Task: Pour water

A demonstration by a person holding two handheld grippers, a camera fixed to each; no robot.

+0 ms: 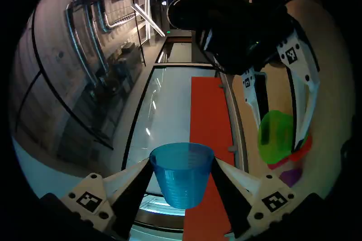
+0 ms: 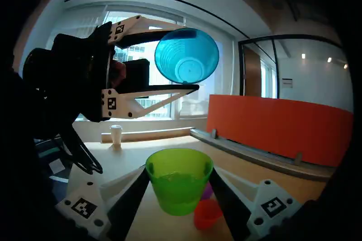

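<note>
Ribbed translucent blue cup pinched in left gripper fingers, tipped sideways, tapered green cup clasped by right gripper

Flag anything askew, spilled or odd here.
The blue cup, clamped in the left gripper, is tipped on its side, higher than the upright green cup, its base facing the right gripper view. That suits pouring; no stream or spill is visible.

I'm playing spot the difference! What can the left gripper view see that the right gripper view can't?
The left gripper view has silvery pipes. The right gripper view has a small white cup on the table by a bright window. Both share the blue cup, tipped sideways in the left jaws, the green cup in the right jaws, and the orange partition.
</note>
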